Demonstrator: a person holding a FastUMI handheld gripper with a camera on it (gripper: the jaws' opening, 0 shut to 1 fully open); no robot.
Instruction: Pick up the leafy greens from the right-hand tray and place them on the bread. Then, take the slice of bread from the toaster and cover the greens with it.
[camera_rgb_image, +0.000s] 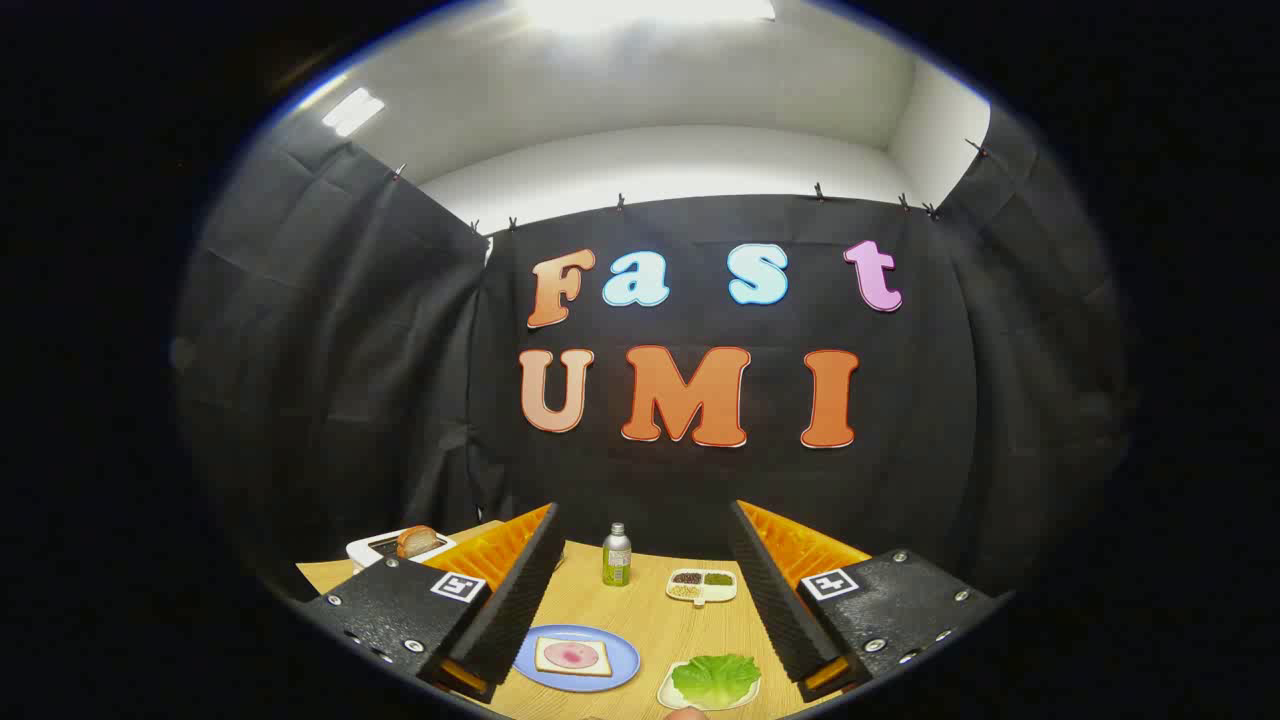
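Observation:
My gripper (642, 548) is open, its two fingers spread wide above the wooden table with nothing between them. Between the fingers, close in, a blue plate (625, 655) holds a bread slice (573, 656) with a pink round of meat on it. To its right a small white tray (668, 694) carries the leafy greens (716, 677), just inside the right finger. Beyond the left finger stands a white toaster (372, 546) with a slice of bread (417, 541) sticking up from it.
A small green bottle (617, 555) stands at the table's far side, between the fingers. Right of it lies a white divided dish (702, 586) with dark, green and pale fillings. The black cloth wall rises right behind the table.

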